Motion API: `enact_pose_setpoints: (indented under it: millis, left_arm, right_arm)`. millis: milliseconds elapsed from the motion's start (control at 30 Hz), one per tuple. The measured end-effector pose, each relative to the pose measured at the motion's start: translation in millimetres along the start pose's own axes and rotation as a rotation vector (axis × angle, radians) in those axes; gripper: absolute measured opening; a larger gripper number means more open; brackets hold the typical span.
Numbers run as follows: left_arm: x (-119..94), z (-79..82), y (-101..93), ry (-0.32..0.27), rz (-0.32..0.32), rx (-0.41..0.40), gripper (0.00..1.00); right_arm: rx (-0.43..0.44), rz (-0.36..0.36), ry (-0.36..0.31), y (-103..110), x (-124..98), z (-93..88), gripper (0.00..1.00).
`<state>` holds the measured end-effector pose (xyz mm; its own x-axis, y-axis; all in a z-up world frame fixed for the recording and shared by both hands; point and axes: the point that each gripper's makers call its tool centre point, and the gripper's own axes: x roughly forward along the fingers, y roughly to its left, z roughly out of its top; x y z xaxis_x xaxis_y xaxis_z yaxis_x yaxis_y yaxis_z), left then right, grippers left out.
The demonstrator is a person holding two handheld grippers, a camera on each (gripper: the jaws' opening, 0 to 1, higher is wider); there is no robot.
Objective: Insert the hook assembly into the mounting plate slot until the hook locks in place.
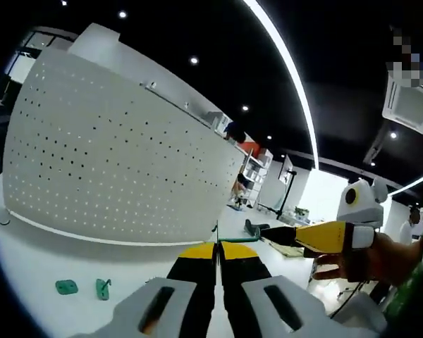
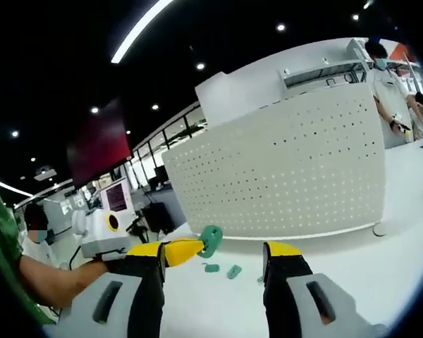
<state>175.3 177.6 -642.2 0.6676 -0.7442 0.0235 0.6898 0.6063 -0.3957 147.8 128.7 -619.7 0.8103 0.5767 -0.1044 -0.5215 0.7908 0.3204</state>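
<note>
In the left gripper view, two green parts [image 1: 82, 287] lay on the white table [image 1: 35, 260] before the pegboard [image 1: 113, 169], which carried no readable writing. The left gripper [image 1: 216, 248] was clenched on a thin green hook [image 1: 216, 231]. In the right gripper view, the right gripper [image 2: 222, 248] stood released, with the left gripper's tip gripping a green plate [image 2: 211, 239].

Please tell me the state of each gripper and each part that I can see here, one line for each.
left gripper: fingers shut on a green piece, held up off the table.
right gripper: fingers open, holding nothing.
loose green pieces: two, lying on the table, not held.
perforated white panel: standing upright on the table.
</note>
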Motion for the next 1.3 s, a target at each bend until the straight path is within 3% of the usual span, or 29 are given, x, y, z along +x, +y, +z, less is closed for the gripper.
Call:
enact_pose_setpoints:
  millis: [833, 1300]
  left_arm:
    - [2, 7.4, -14.8, -0.039, -0.033, 0.015, 0.01]
    - [3, 9.3, -22.0, -0.048, -0.047, 0.03, 0.01]
  right_arm:
    - [0.163, 0.025, -0.024, 4, 5, 4.9, 0.33]
    - [0.186, 0.024, -0.011, 5, 9, 4.1, 0.24]
